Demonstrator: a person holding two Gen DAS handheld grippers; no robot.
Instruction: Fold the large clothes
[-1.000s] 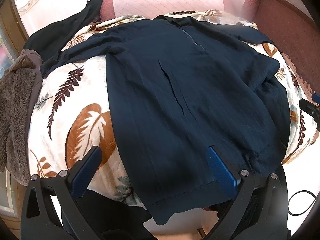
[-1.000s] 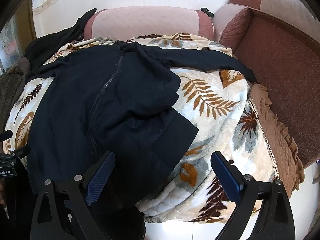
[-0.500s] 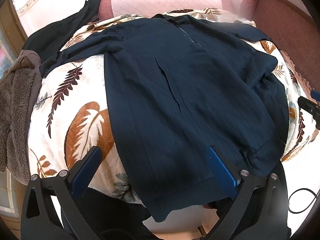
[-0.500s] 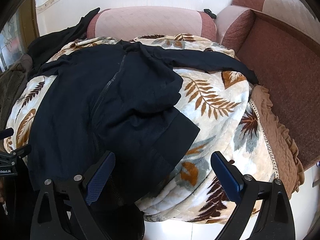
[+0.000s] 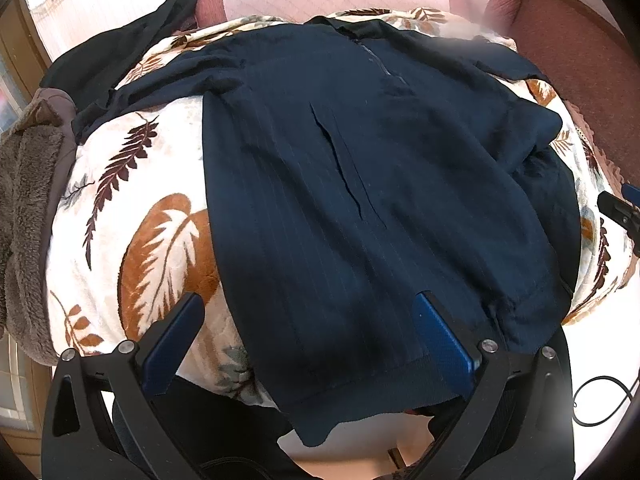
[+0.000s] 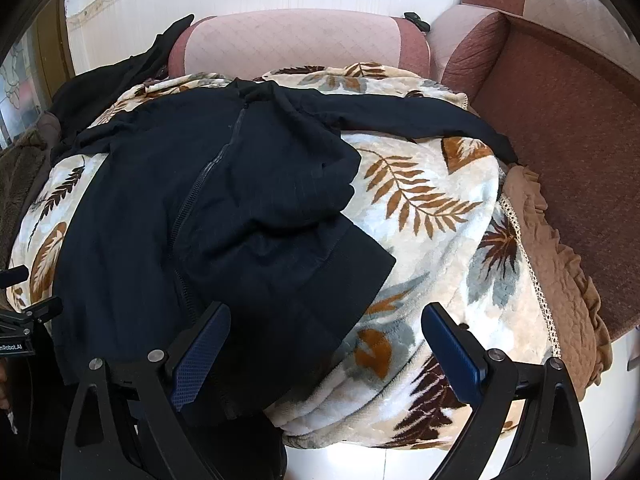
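Note:
A large dark navy zip jacket (image 5: 360, 184) lies spread front-up on a leaf-patterned blanket (image 5: 132, 208). Its hem hangs over the near edge. Its right side is folded back over itself (image 6: 280, 248) and one sleeve (image 6: 420, 120) stretches to the right. My left gripper (image 5: 308, 320) is open, above the hem, holding nothing. My right gripper (image 6: 324, 332) is open, above the jacket's lower right corner and the blanket (image 6: 440, 220), holding nothing.
A pink-brown sofa back (image 6: 296, 40) stands behind, and a brown sofa seat (image 6: 568, 128) at right. A brown fleece garment (image 5: 24, 200) and a black garment (image 5: 120, 48) lie at left. The other gripper shows at each view's edge (image 5: 620, 208) (image 6: 20, 320).
Both grippers have drifted slightly, so the jacket sits a little lower and closer in the views. The jacket has not moved and both stay open.

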